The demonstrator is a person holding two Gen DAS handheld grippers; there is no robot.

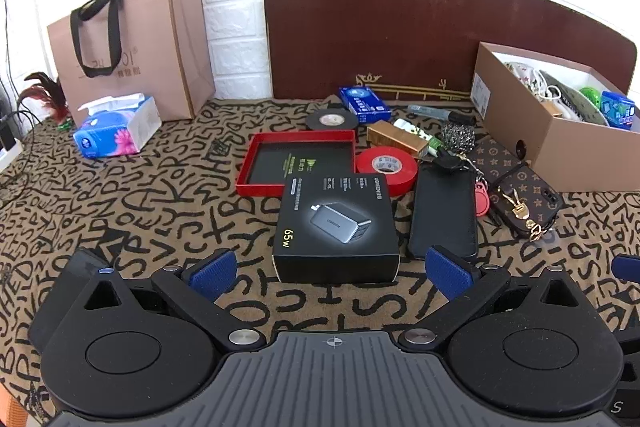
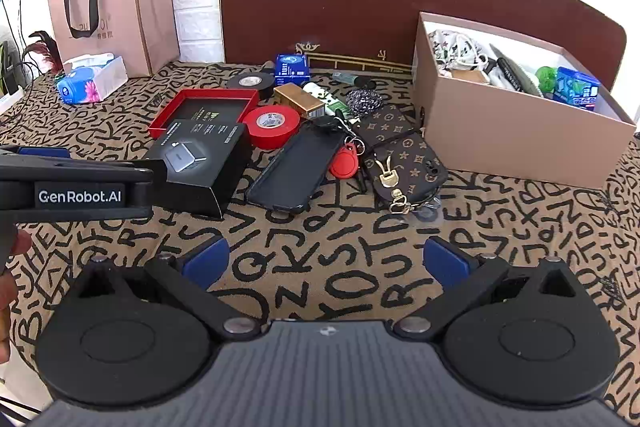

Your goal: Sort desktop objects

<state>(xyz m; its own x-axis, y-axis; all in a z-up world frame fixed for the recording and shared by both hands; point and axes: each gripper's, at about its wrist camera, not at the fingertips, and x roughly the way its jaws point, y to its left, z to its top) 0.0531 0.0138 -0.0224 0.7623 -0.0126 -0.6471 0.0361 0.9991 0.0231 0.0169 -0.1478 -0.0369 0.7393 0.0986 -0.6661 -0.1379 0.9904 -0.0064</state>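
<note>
At the table's far left corner a pink paper shopping bag [image 1: 132, 47] stands against the wall, a soft tissue pack [image 1: 118, 129] lying in front of it, both well clear of the clutter. Towards the middle, a shallow red cardboard tray [image 1: 296, 163] sits empty, probably a place to sort things into. A black charger box [image 1: 336, 227] overlaps its near edge. The left gripper [image 1: 336, 273] faces that box with jaws spread wide, nothing between them; the box looks like its first pick. Just right lie a red tape roll [image 1: 386, 167], a black phone case [image 1: 444, 207] and a red key fob [image 1: 484, 197]. The right gripper [image 2: 326, 261], equally spread and empty, hovers over bare cloth. At the far right edge an open brown cardboard box [image 2: 512, 135] already holds oddments.
</note>
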